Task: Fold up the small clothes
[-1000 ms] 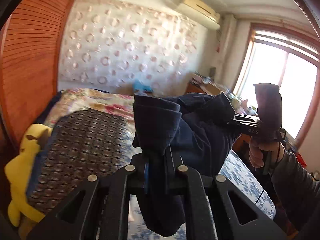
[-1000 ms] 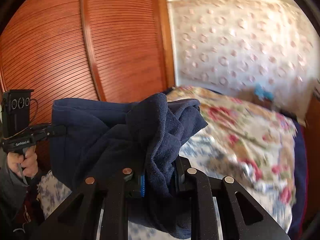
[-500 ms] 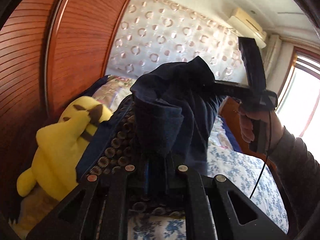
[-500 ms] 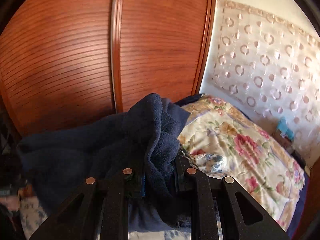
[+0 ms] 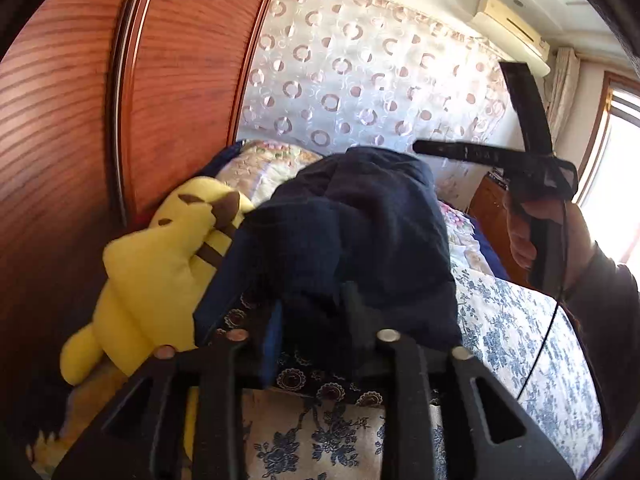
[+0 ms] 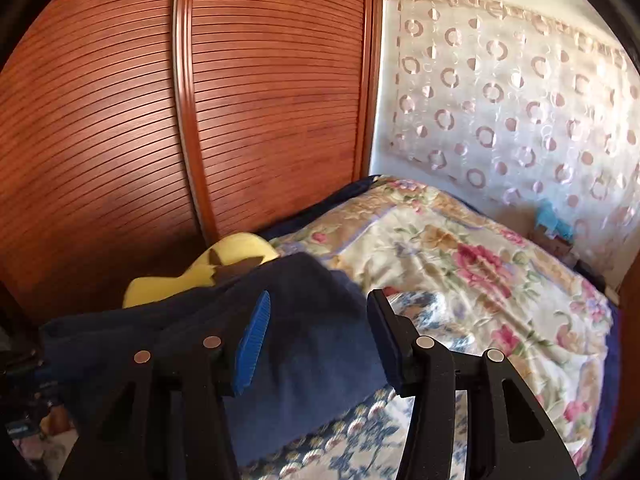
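Note:
A dark navy garment (image 5: 360, 232) lies bunched over the bed. My left gripper (image 5: 316, 320) still has the cloth between its fingers, jaws partly apart, so I cannot tell if it grips. My right gripper (image 6: 318, 328) is open, its blue-padded fingers (image 6: 254, 336) spread above the navy garment (image 6: 304, 344) without holding it. In the left wrist view the right gripper (image 5: 424, 147) shows held in a hand at the upper right, above and behind the garment.
A yellow plush toy (image 5: 160, 264) lies left of the garment against the wooden wardrobe doors (image 6: 200, 120). A floral quilt (image 6: 460, 264) covers the far bed; a blue-flowered sheet (image 5: 512, 328) is nearer. A window (image 5: 616, 160) is at right.
My right gripper has opened and let go of the garment. The garment has dropped from held-up to lying on the bed. My left gripper's jaws have widened.

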